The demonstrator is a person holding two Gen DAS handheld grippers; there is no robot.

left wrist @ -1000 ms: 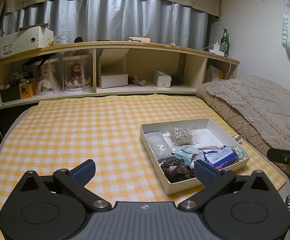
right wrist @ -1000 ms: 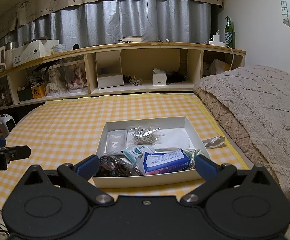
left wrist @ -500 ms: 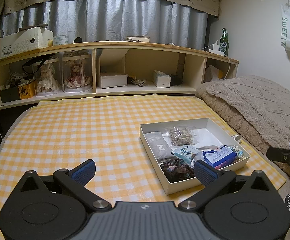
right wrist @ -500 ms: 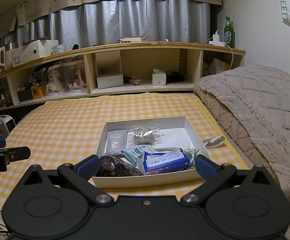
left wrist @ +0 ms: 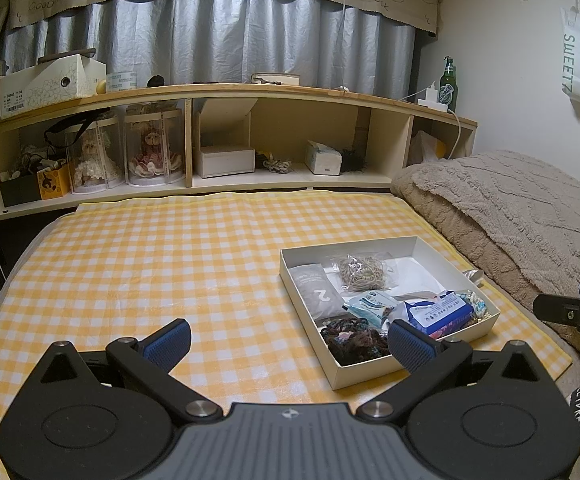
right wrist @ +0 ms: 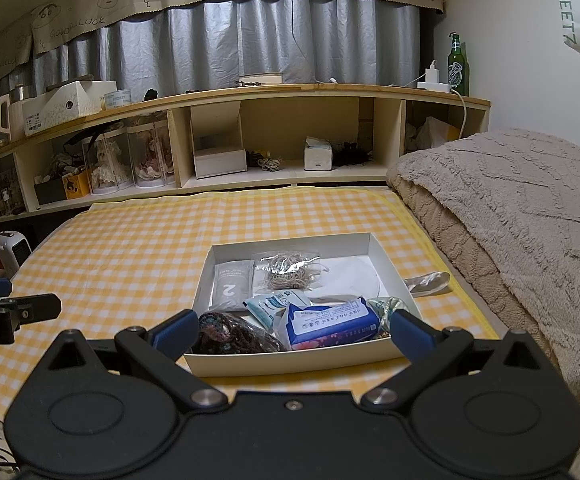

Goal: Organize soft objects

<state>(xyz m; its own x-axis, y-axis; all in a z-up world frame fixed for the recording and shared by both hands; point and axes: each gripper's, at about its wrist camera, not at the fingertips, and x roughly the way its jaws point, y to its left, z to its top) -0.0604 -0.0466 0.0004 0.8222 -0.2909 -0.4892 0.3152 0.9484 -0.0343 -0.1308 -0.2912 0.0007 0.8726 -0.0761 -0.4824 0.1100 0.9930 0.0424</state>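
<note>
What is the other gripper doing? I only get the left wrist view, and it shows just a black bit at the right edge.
Observer: The right gripper is wide open and empty, facing the white box.
Operator: And the shiny scrap poking out behind the box?
Observer: A crumpled clear wrapper, lying on the checked cloth outside the box's right wall.

change: none visible | views: perhaps a slight camera drift
</note>
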